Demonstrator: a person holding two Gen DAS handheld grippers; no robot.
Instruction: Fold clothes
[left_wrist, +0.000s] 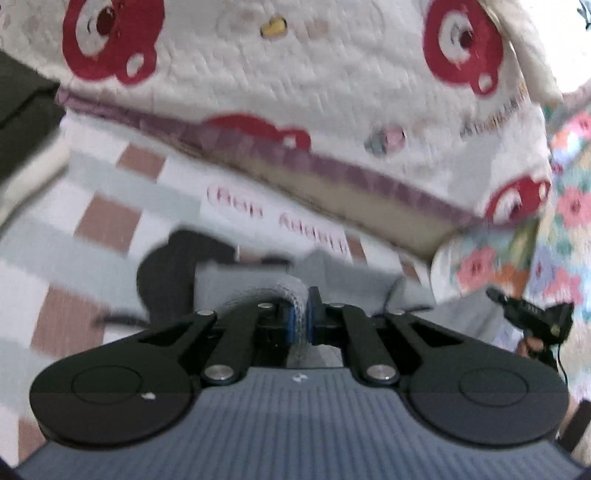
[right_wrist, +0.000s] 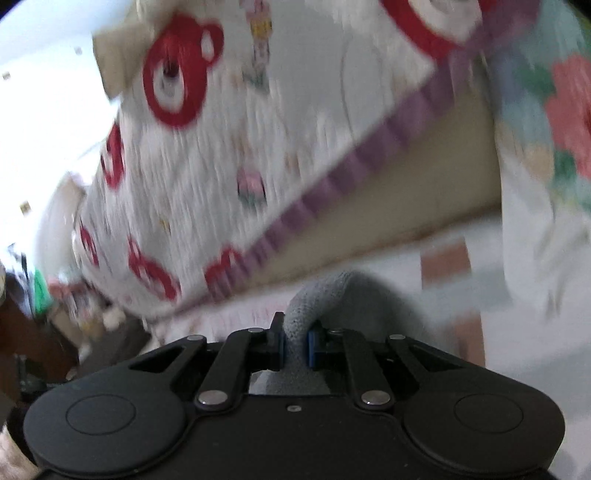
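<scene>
A grey knit garment (left_wrist: 332, 273) lies on a checked bedsheet (left_wrist: 110, 221), with a dark part (left_wrist: 166, 273) at its left. My left gripper (left_wrist: 301, 314) is shut on a grey edge of it, pinched between the blue pads. In the right wrist view my right gripper (right_wrist: 295, 343) is shut on a thick bunch of the same grey garment (right_wrist: 321, 295), which arches up from the jaws. Both views are blurred by motion. The rest of the garment is hidden behind the gripper bodies.
A white quilt with red bear heads (left_wrist: 295, 74) and a purple trim stands folded behind the garment. Floral bedding (left_wrist: 569, 206) lies at the right. The other gripper (left_wrist: 535, 314), in a hand, shows at the left wrist view's right edge. Cluttered furniture (right_wrist: 55, 295) sits far left.
</scene>
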